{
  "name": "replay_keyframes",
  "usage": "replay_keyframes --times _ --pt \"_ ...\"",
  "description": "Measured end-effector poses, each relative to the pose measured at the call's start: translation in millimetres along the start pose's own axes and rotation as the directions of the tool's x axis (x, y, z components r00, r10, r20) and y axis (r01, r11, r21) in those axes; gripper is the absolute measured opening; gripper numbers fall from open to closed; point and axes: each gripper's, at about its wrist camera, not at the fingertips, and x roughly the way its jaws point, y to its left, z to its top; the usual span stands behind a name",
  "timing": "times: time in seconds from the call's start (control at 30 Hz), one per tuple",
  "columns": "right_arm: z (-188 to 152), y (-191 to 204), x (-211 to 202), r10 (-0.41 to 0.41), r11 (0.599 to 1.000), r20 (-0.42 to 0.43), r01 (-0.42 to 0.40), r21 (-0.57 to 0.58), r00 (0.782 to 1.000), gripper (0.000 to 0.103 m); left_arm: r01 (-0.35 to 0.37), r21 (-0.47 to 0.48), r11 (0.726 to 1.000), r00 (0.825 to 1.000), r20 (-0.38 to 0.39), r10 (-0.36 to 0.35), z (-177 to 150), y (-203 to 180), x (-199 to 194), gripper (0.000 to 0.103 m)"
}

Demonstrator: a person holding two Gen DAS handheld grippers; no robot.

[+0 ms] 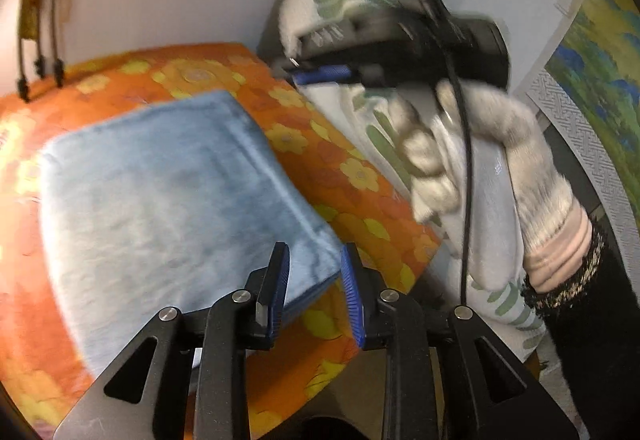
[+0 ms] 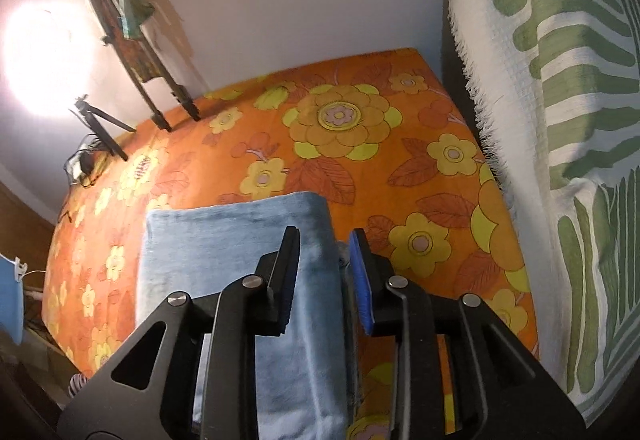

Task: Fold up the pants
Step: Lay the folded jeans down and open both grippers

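The light blue pants point(image 1: 168, 200) lie folded in a flat rectangle on the orange flowered cloth point(image 1: 340, 176). My left gripper point(image 1: 314, 260) is open and empty just above the near right corner of the fold. In the right wrist view the pants point(image 2: 240, 240) lie under my right gripper point(image 2: 324, 240), which is open and empty over their right edge. The right gripper also shows in the left wrist view point(image 1: 320, 74), held by a gloved hand point(image 1: 480, 160) off the right side of the pants, blurred.
The orange flowered cloth point(image 2: 360, 128) covers the table. A white and green patterned fabric point(image 2: 560, 120) hangs along its right side. Tripod legs point(image 2: 160, 112) stand at the far left edge by the wall. A bright lamp point(image 2: 44, 56) glares at the left.
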Motion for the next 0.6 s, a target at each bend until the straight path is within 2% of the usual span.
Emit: replay_keyframes --times 0.03,0.1,0.13,0.23,0.27,0.4,0.47,0.6 --pt "-3 3 -6 0.005 1.0 0.01 -0.005 -0.002 1.0 0.029 -0.01 0.004 1.0 1.0 0.013 0.01 1 1 -9 0.025" --pt "-10 11 -19 0.017 1.0 0.033 -0.017 -0.009 0.999 0.039 -0.041 0.02 0.999 0.998 0.044 0.04 5 3 -26 0.025" --pt "-13 16 -26 0.02 1.0 0.045 -0.019 -0.017 0.999 0.04 -0.056 0.028 0.998 0.997 0.056 0.054 6 5 -35 0.025" --pt "-23 31 -44 0.031 0.999 0.068 -0.028 -0.036 0.997 0.04 -0.099 0.048 0.994 0.991 0.096 0.094 7 6 -59 0.038" --pt "-27 37 -52 0.035 0.999 0.078 -0.032 -0.039 0.996 0.041 -0.114 0.05 0.992 0.988 0.111 0.108 6 7 -68 0.038" --pt "-39 58 -76 0.042 0.998 0.116 -0.035 -0.055 0.992 0.056 -0.149 0.03 0.988 0.978 0.149 0.143 2 19 -102 0.041" --pt "-47 71 -87 0.033 0.997 0.131 -0.023 -0.074 0.991 0.058 -0.167 0.033 0.985 0.973 0.166 0.159 -2 26 -117 0.047" --pt "-63 95 -100 0.016 0.995 0.141 -0.003 -0.097 0.99 0.067 -0.179 0.048 0.983 0.968 0.186 0.167 -8 36 -140 0.049"
